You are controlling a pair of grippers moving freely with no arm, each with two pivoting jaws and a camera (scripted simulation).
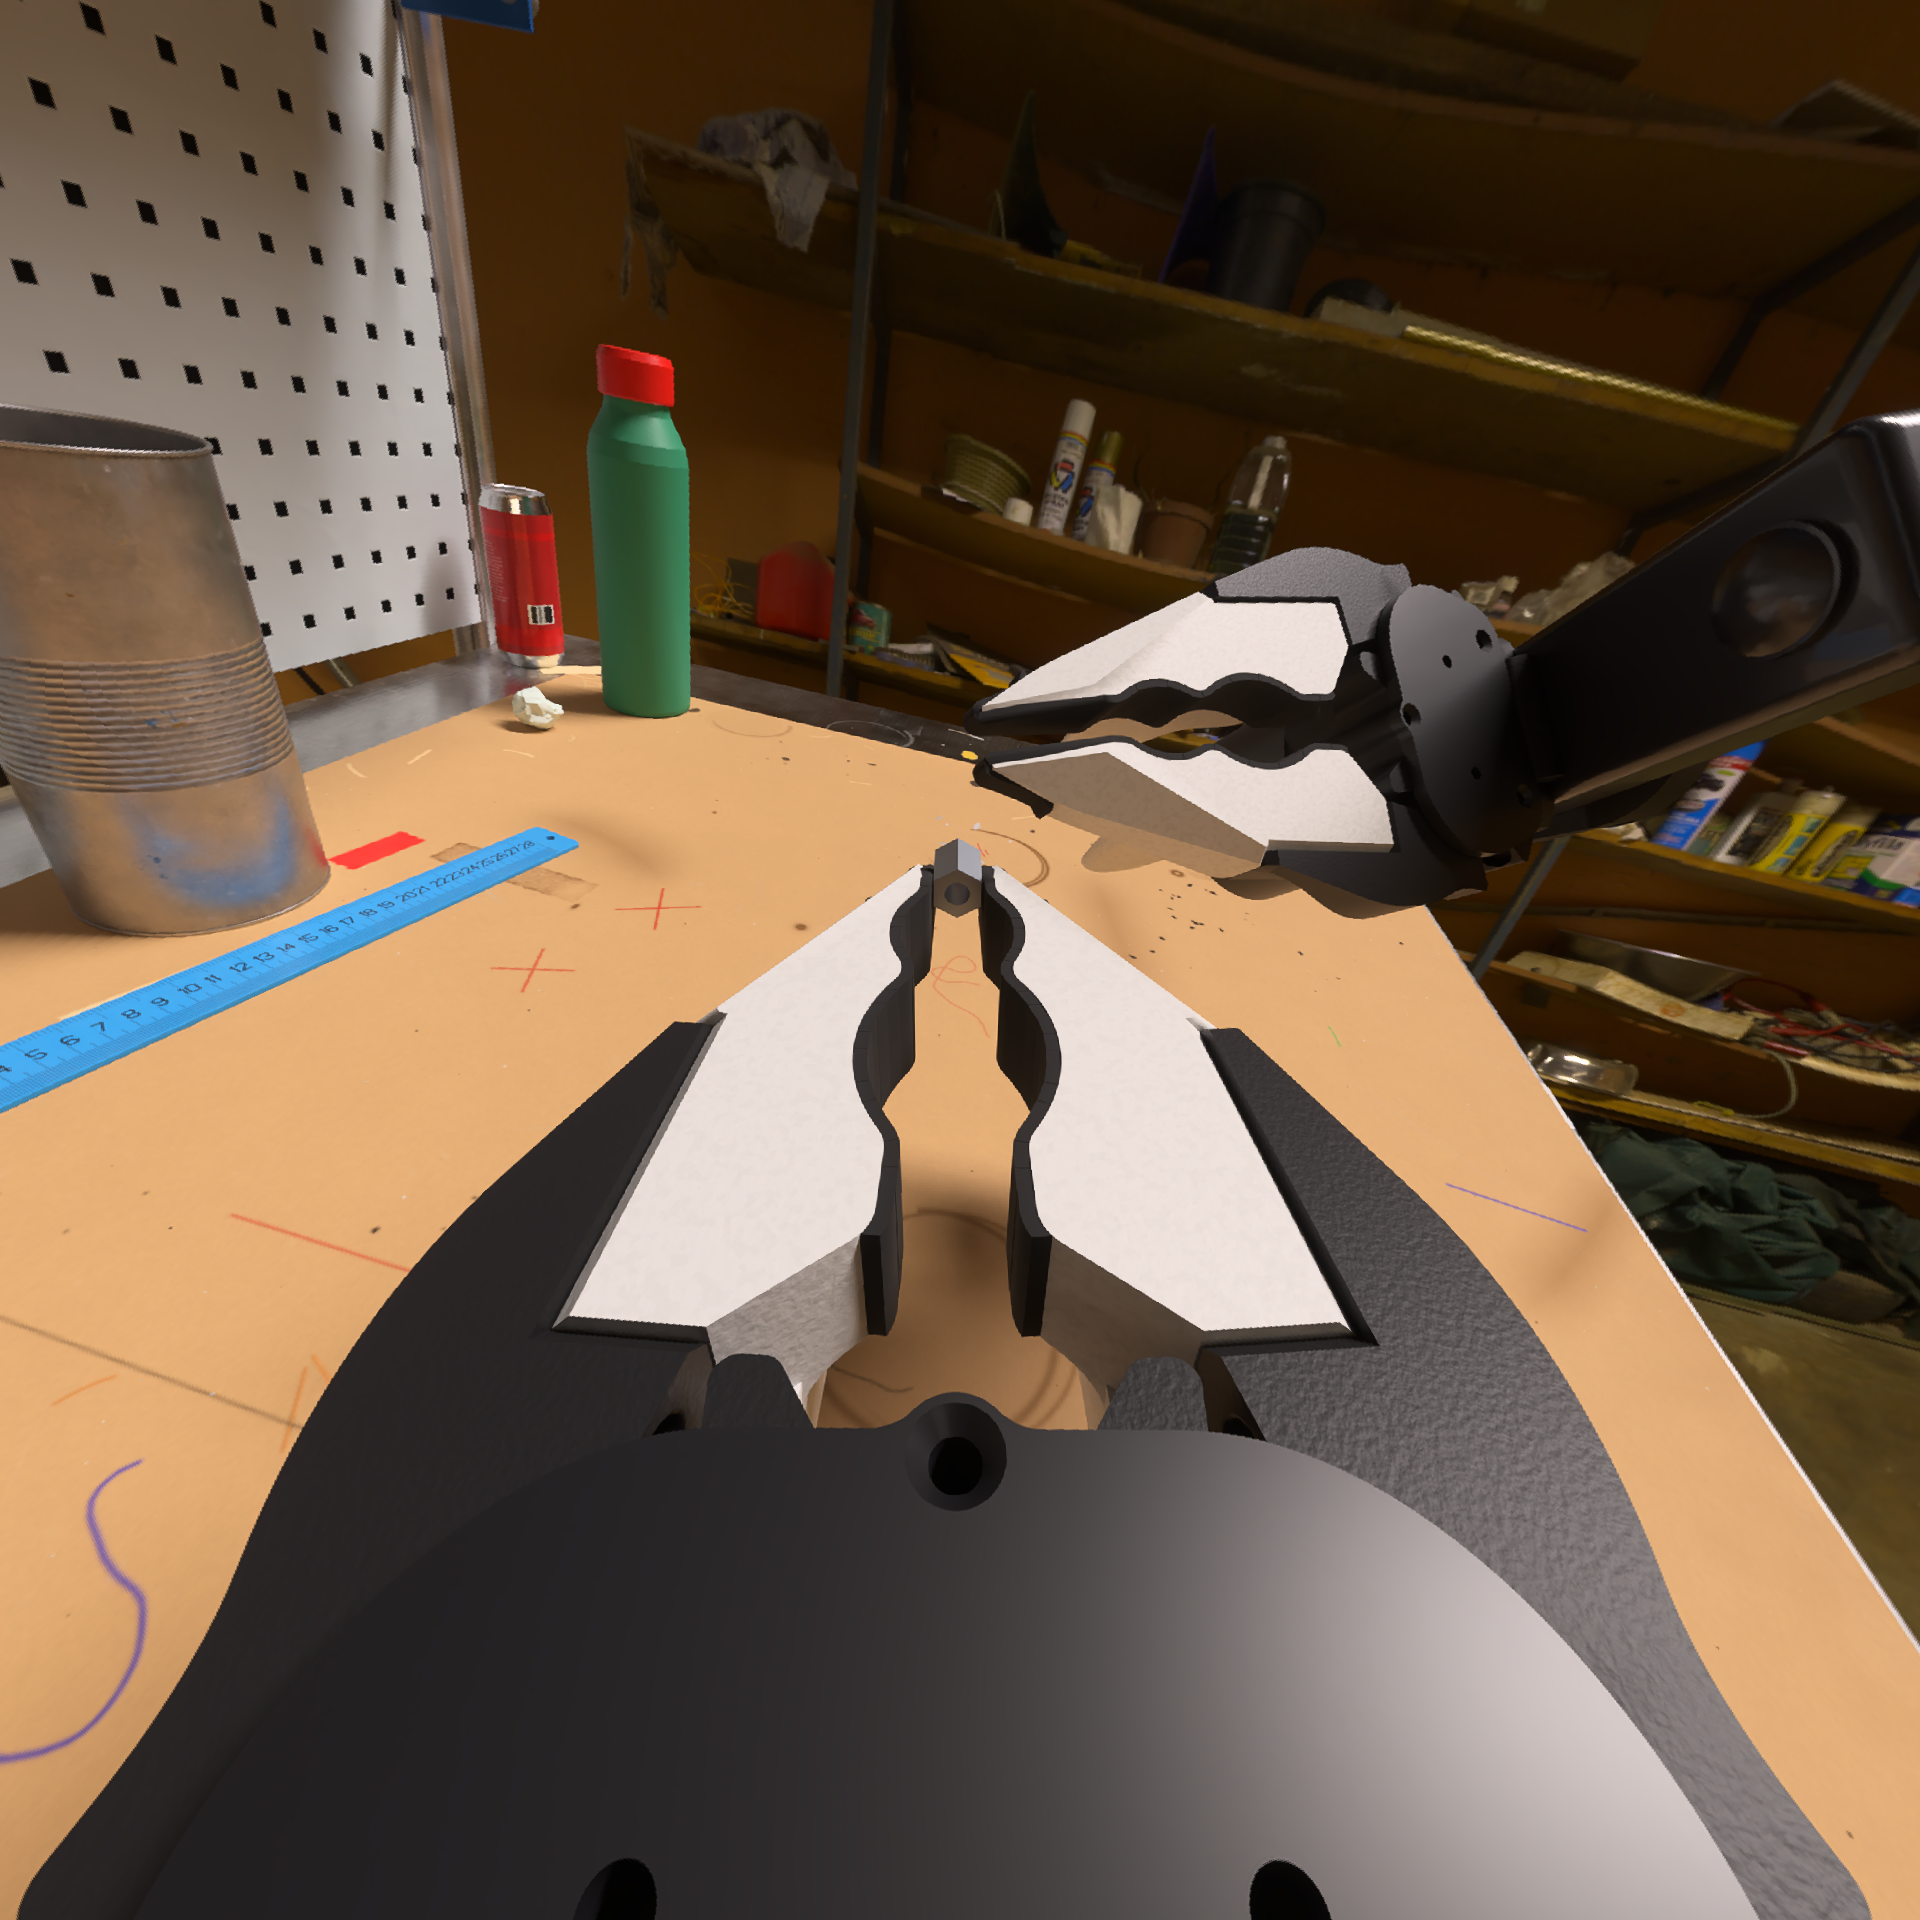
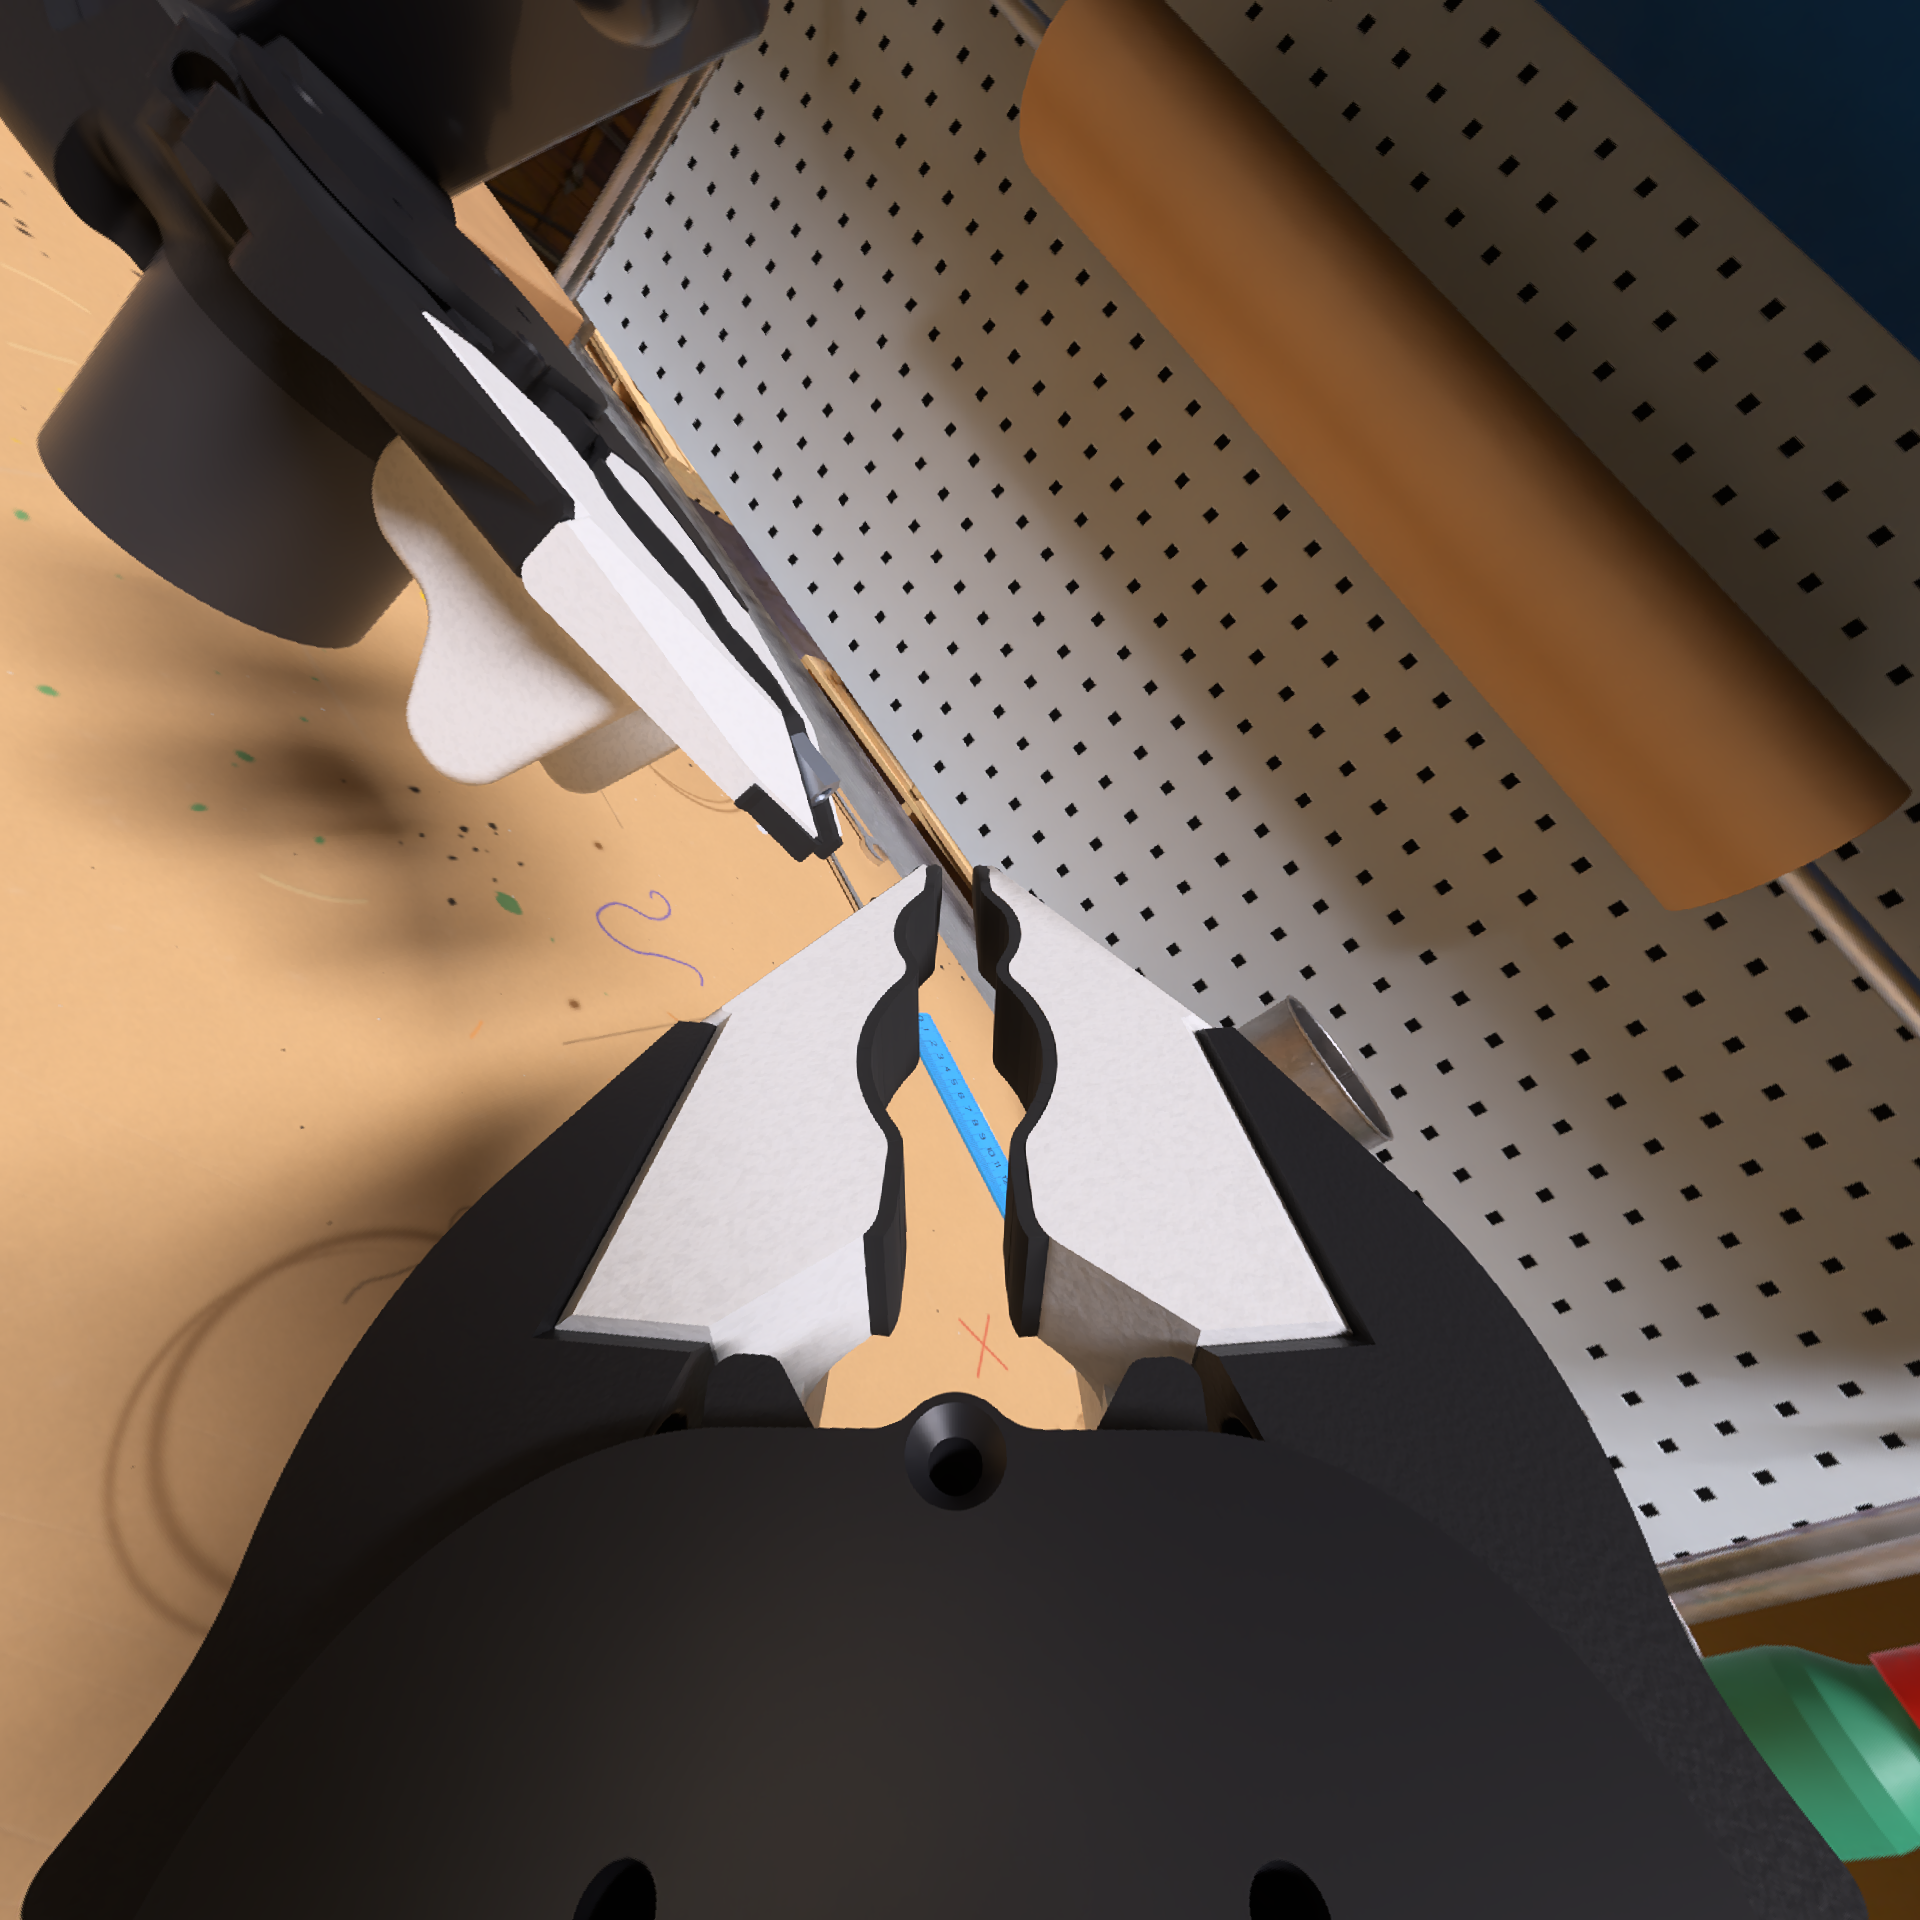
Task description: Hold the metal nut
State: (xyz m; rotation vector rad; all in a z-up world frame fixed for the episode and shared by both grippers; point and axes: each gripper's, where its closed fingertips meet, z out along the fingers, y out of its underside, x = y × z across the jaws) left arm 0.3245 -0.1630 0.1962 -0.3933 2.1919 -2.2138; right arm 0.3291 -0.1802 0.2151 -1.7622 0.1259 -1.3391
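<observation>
Left gripper pinches metal nut at extreme fingertips only, nut clear above surface, bore toward camera. Risk: tiny contact patch, smooth hex faces; any twist or slack lets nut pivot out and drop.

Right gripper at 2 o'clock from nut, near, jaws narrow, nothing between them. Risk: drift toward 8 o'clock knocks nut or left fingertips.

Dropped nut may roll off surface edge at 3 o'clock.
</observation>
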